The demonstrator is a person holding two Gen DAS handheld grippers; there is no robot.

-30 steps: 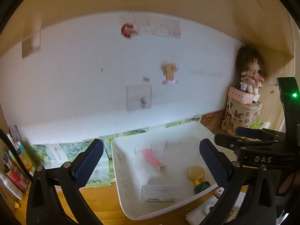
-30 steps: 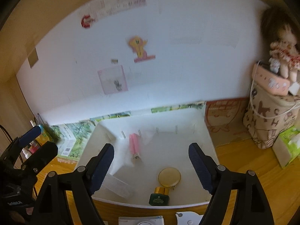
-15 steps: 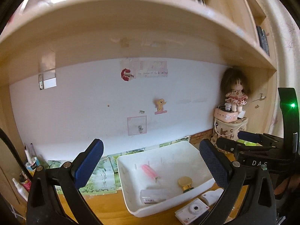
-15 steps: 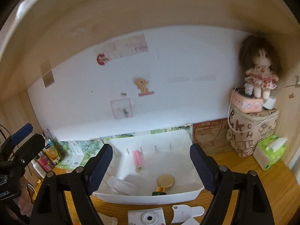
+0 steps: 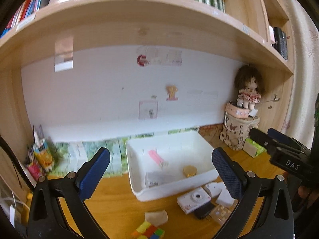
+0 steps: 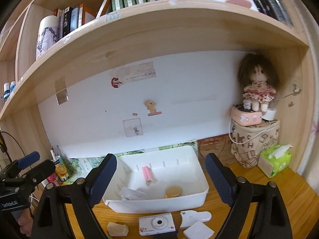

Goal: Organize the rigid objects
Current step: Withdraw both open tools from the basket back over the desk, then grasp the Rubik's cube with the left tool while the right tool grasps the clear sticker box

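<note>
A white bin (image 5: 139,191) (image 6: 159,205) stands on the wooden desk. It holds a pink item (image 5: 156,157) (image 6: 147,174), a gold-capped bottle (image 5: 189,171) (image 6: 173,191) and a clear case (image 5: 157,178) (image 6: 132,194). In front of it lie a white toy camera (image 5: 194,199) (image 6: 157,224), white flat pieces (image 6: 195,216), a tan block (image 5: 156,217) (image 6: 117,229) and a colourful cube (image 5: 149,231). My left gripper (image 5: 161,171) and right gripper (image 6: 161,179) are both open and empty, held back from the bin.
A doll (image 6: 257,85) sits on a pink box atop a lettered bag (image 6: 255,141) at the right. A green tissue pack (image 6: 276,159) is beside it. Small bottles (image 5: 39,157) stand at the left. A bookshelf (image 6: 159,14) overhangs the desk.
Both grippers have pulled back and up from the bin. The shelf above and the loose objects in front of the bin have come into view. Both stay open.
</note>
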